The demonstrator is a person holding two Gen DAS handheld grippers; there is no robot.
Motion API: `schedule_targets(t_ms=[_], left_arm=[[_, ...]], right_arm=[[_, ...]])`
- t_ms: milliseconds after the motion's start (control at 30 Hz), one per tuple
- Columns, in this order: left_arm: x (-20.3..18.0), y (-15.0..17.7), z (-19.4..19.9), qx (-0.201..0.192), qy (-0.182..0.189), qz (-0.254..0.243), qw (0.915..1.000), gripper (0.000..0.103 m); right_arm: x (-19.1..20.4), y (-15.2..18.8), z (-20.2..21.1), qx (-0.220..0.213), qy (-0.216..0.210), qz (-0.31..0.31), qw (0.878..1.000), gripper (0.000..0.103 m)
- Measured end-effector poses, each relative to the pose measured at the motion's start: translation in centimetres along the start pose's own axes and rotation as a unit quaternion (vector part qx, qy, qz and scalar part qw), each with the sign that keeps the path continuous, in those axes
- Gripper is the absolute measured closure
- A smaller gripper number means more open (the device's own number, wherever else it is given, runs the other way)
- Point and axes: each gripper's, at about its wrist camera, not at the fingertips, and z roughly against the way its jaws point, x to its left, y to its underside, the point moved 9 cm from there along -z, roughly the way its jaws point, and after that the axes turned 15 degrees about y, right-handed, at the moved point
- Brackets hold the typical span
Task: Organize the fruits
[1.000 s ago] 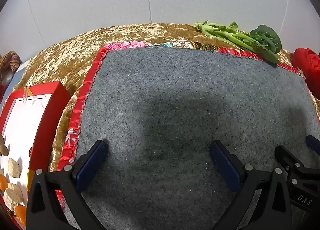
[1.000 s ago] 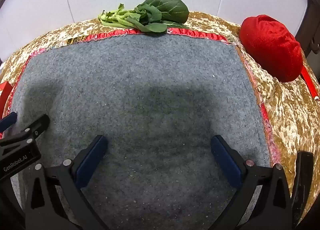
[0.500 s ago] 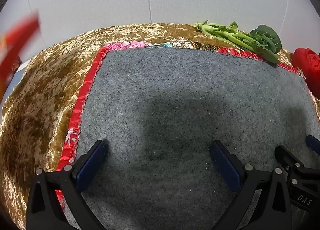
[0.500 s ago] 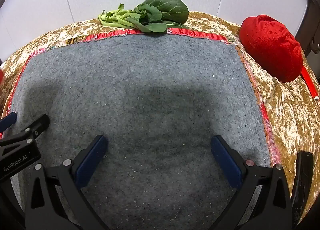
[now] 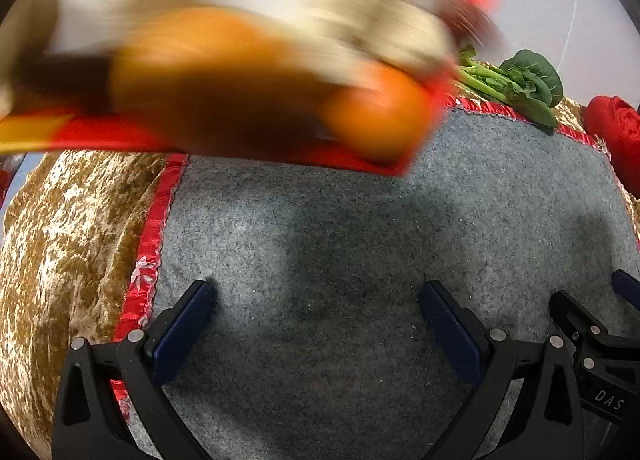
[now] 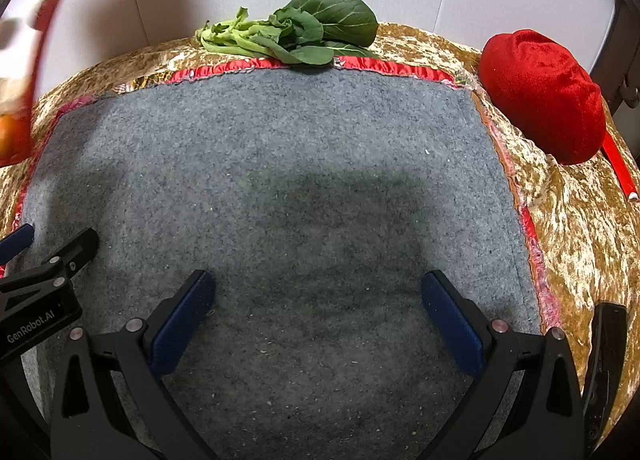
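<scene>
Your left gripper (image 5: 316, 324) and right gripper (image 6: 316, 320) hover level over the grey mat (image 6: 280, 188), jaws apart, empty. A blurred red tray (image 5: 240, 140) of orange fruit (image 5: 372, 116) sits at 11 o'clock.

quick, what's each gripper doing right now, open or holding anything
Left gripper: open, holding nothing, over the grey mat.
Right gripper: open, holding nothing, over the same mat.
</scene>
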Motion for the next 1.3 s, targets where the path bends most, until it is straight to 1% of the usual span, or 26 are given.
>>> schedule_targets(t_ms=[100, 167, 233, 300, 567, 1000, 1100, 1167, 1200, 1233, 1300], left_arm=[[0.0, 0.0, 0.0, 0.001, -0.001, -0.002, 1.0000, 0.000], [-0.2, 0.0, 0.0, 0.000, -0.010, -0.009, 0.9999, 0.000], [-0.1, 0.2, -0.1, 0.006, -0.005, -0.005, 1.0000, 0.000], [-0.1, 0.0, 0.1, 0.002, -0.002, -0.002, 1.0000, 0.000], [0.7, 0.0, -0.3, 0.003, -0.004, -0.003, 1.0000, 0.000], [0.2, 0.0, -0.2, 0.002, -0.004, -0.003, 1.0000, 0.000], [0.2, 0.1, -0.1, 0.002, -0.003, -0.003, 1.0000, 0.000], [0.2, 0.1, -0.1, 0.002, -0.003, -0.003, 1.0000, 0.000], [0.2, 0.1, -0.1, 0.002, -0.003, -0.003, 1.0000, 0.000], [0.2, 0.1, -0.1, 0.002, -0.003, -0.003, 1.0000, 0.000], [0.2, 0.1, -0.1, 0.001, -0.003, -0.004, 1.0000, 0.000]], right_arm=[[0.0, 0.0, 0.0, 0.000, 0.000, 0.000, 1.000, 0.000], [0.0, 0.0, 0.0, 0.000, 0.000, 0.000, 1.000, 0.000], [0.0, 0.0, 0.0, -0.001, 0.001, 0.000, 1.000, 0.000], [-0.1, 0.0, 0.0, 0.001, 0.001, 0.000, 1.000, 0.000], [0.0, 0.0, -0.3, 0.001, 0.002, 0.002, 1.000, 0.000], [-0.1, -0.1, -0.3, -0.006, 0.004, 0.000, 1.000, 0.000], [0.0, 0.0, 0.0, 0.004, 0.004, 0.002, 1.000, 0.000], [0.0, -0.1, -0.3, 0.037, -0.011, 0.020, 0.999, 0.000], [0.0, -0.2, -0.3, 0.064, -0.027, 0.036, 0.997, 0.000], [0.0, -0.1, -0.1, 0.078, -0.043, 0.038, 0.995, 0.000], [-0.6, -0.5, 1.1, 0.087, -0.096, 0.009, 0.992, 0.000]])
